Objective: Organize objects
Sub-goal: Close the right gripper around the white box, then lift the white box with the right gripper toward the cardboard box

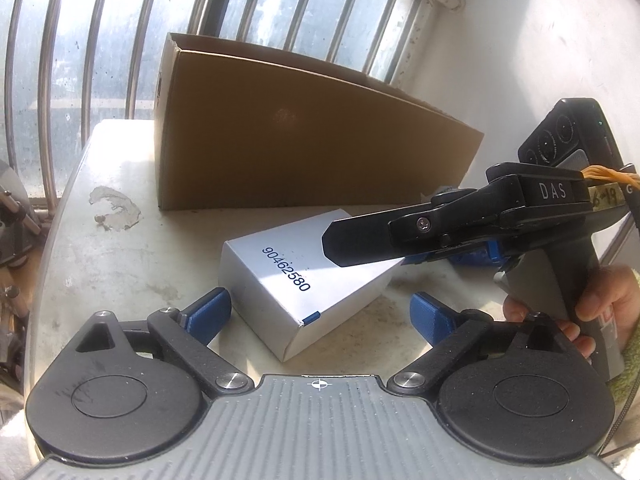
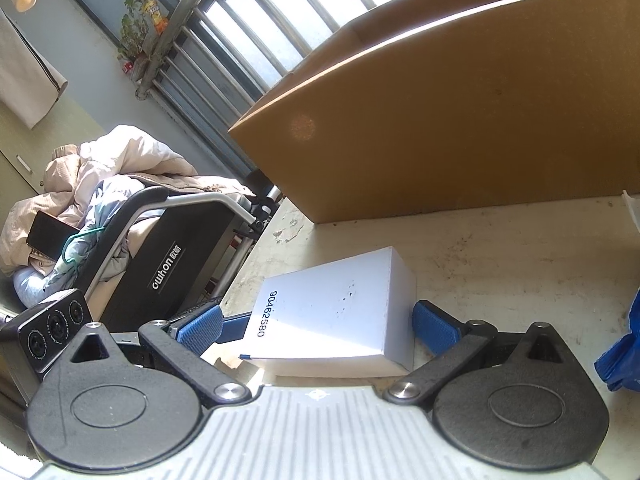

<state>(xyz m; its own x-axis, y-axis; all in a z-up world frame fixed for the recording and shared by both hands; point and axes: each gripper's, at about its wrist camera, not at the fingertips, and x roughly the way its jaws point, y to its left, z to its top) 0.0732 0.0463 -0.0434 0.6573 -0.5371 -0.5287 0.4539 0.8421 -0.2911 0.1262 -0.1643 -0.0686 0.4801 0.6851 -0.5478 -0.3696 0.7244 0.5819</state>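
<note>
Left wrist: white box (image 1: 304, 280) printed "90462580"; right gripper (image 1: 404, 242) marked "DAS".

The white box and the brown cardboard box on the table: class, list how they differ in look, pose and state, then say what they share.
1. The white box is white with a blue printed number; the cardboard box is plain brown.
2. The white box is far smaller and lies flat; the cardboard box stands tall behind it.
3. The white box is closed; the cardboard box is open at the top.

Shared: both rest on the pale table, apart from each other.
</note>
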